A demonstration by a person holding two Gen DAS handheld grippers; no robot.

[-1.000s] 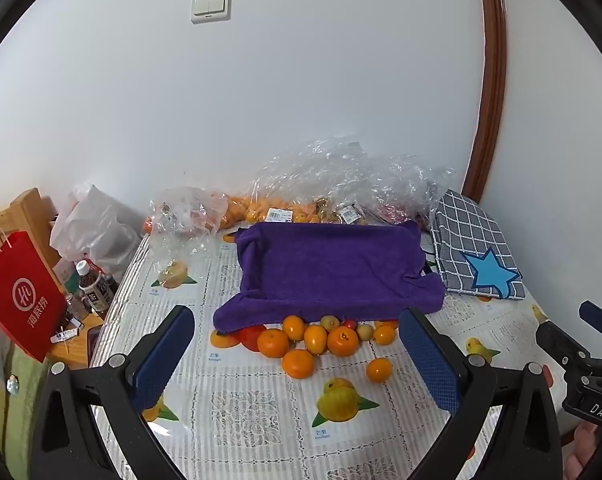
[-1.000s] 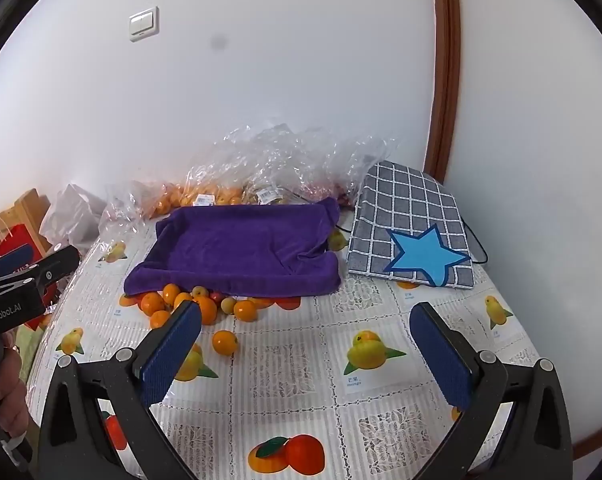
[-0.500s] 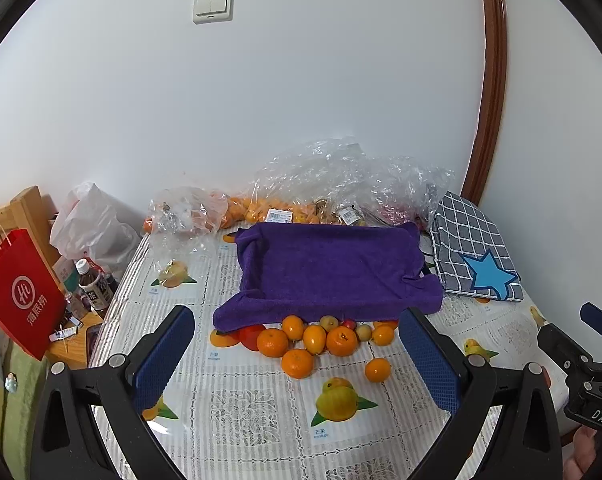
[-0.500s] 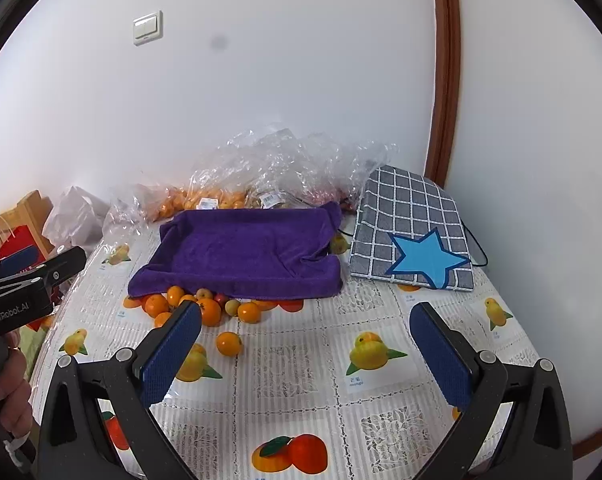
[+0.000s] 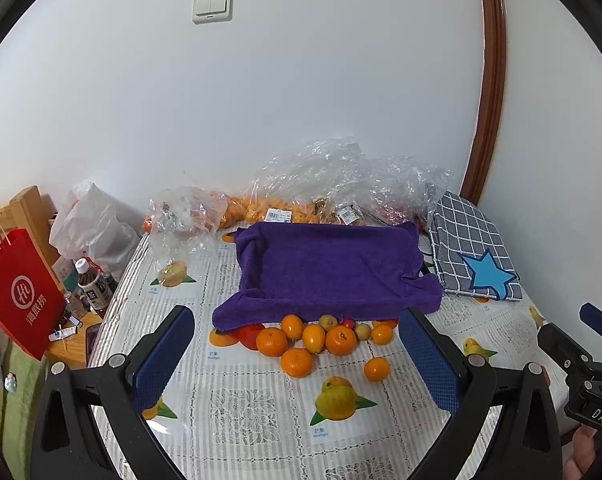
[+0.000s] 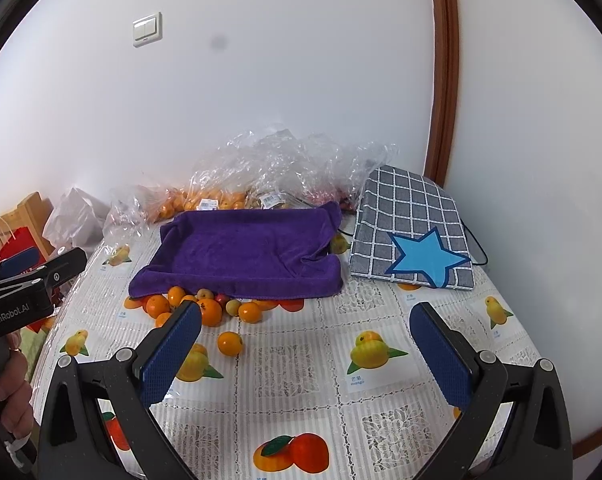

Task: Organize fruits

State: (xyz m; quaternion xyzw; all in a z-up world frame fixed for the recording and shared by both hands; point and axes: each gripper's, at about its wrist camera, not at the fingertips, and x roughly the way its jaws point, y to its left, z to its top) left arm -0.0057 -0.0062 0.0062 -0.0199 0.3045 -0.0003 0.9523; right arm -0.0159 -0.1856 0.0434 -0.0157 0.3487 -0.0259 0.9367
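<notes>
Both tongs wide, empty; views slightly pulled back since a second ago.
Left tongs [image 5: 297,354], right tongs [image 6: 307,346]: oranges [image 5: 301,340] at 12 o'clock on worktop [image 5: 241,404], untouched; sorting not begun.

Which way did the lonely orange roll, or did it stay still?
No, it stayed still. The lone orange lies in the same spot as before, just up and right of the printed yellow fruit and in front of the purple towel.
</notes>
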